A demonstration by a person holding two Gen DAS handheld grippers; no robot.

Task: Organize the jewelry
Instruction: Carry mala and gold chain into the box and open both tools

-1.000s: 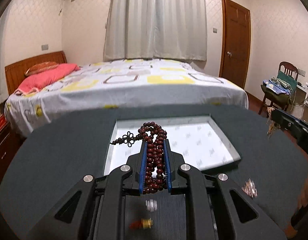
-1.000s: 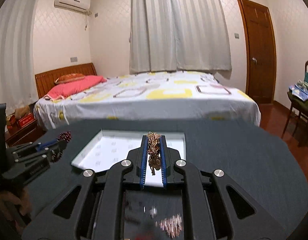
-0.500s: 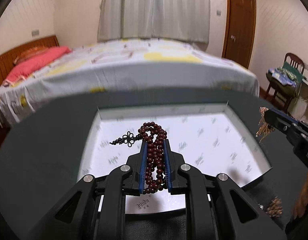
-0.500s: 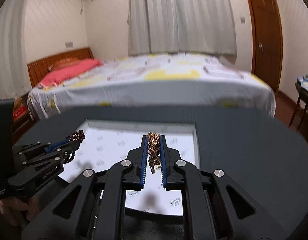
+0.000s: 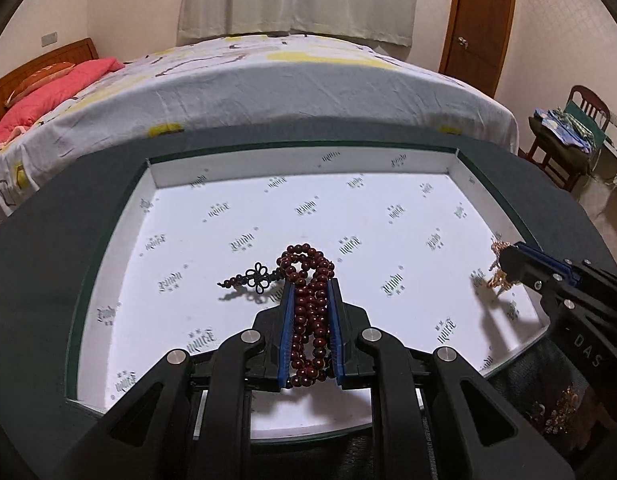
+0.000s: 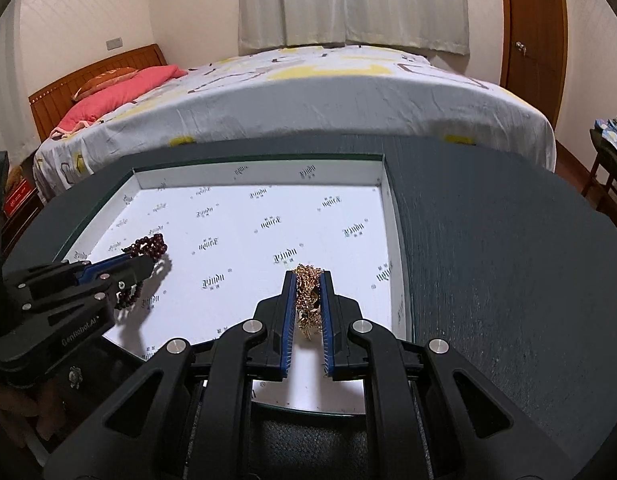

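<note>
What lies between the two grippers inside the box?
Only bare printed box floor between left gripper and right gripper, seen in the right wrist view.

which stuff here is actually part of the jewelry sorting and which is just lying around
Part of the job:
- dark red bead string in the left gripper
- gold chain in the right gripper
- white box

Just lying about:
- bed
- pink pillow
- chair

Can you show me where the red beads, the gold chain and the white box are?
Red beads (image 5: 310, 312), left wrist view, on the strands between the fingers.
Gold chain (image 6: 307, 292), right wrist view, on the bunch between the fingers.
White box (image 6: 244, 216), right wrist view, on its bare printed floor.
</note>
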